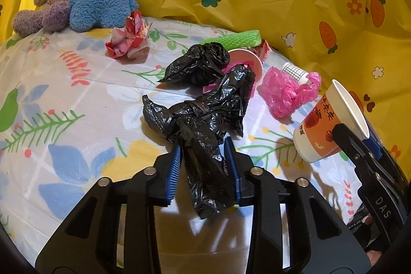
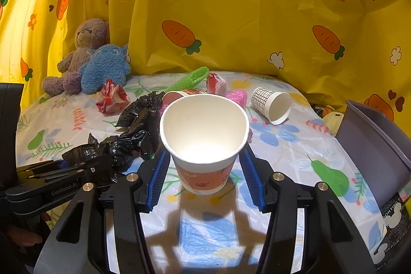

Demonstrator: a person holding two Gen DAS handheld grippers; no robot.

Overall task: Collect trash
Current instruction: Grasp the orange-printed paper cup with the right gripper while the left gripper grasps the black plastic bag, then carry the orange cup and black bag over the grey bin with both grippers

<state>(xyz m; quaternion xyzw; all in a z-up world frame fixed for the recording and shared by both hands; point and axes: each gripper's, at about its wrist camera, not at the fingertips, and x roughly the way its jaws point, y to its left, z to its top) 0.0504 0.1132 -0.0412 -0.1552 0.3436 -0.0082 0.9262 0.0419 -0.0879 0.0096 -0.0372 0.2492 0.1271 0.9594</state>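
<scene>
Far left, against the yellow carrot-print curtain [image 2: 231, 17]: a brown teddy bear [image 2: 84, 48] and a blue plush toy [image 2: 105, 68], side by side on the bed [image 2: 295, 145]. Just beside them, a crumpled red-and-white wrapper [image 2: 111, 98]. Centre stage: left claw [image 1: 204, 161], "GenRobot.AI" readable along its arm, narrowed onto the tail of a crumpled black plastic bag [image 1: 205, 120], blue pads pressing the plastic from both sides. Behind the bag, a pink-lined cup [image 1: 246, 60] on its side, a green mesh sleeve [image 1: 236, 39], then a pink plastic bag [image 1: 282, 91]. Right of centre: right claw [image 2: 205, 171] gripping an orange paper cup [image 2: 205, 135] clear of the sheet, mouth toward the camera, red Chinese characters on its side, not legible. "DAS" printed on that claw's arm. Further right, a grid-print cup [image 2: 272, 104] tipped over, with open flowered sheet around it. Far right edge: a grey bin [image 2: 372, 145], partial label reading "PORTING".
</scene>
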